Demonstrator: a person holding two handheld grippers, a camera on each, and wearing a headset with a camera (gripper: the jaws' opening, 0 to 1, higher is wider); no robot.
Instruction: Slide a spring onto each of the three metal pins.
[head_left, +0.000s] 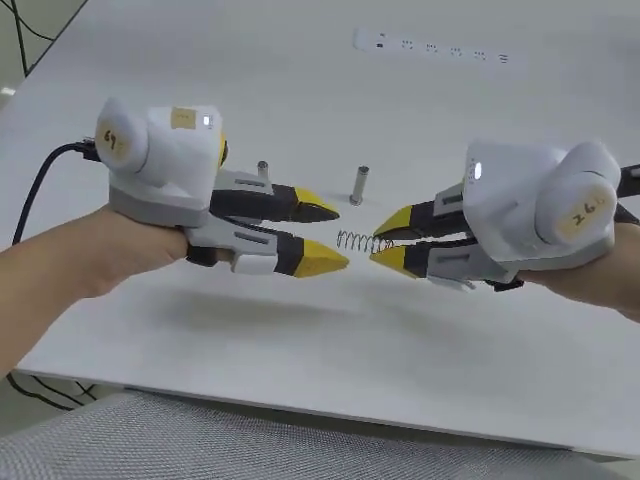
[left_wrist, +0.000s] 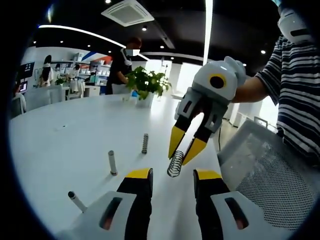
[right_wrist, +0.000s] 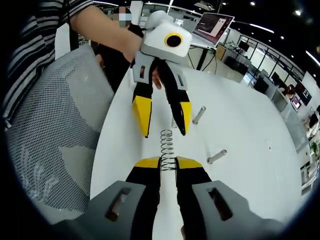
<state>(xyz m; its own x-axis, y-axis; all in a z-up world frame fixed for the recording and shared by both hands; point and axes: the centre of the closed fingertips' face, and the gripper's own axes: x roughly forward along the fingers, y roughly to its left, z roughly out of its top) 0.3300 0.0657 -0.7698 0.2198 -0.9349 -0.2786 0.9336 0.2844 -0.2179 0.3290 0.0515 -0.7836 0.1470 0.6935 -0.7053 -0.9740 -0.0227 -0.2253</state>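
Spring (right_wrist: 166, 145) pinched in right gripper (head_left: 377, 243), left gripper (head_left: 340, 236) spread, far pin (left_wrist: 145, 143) seemingly coiled.

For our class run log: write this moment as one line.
right gripper: shut on spring | left gripper: open, facing spring | bare pin: upright on table

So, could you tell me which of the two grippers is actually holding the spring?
The right gripper: its jaws are shut on one end of the spring, whereas the left gripper is open, holding nothing.
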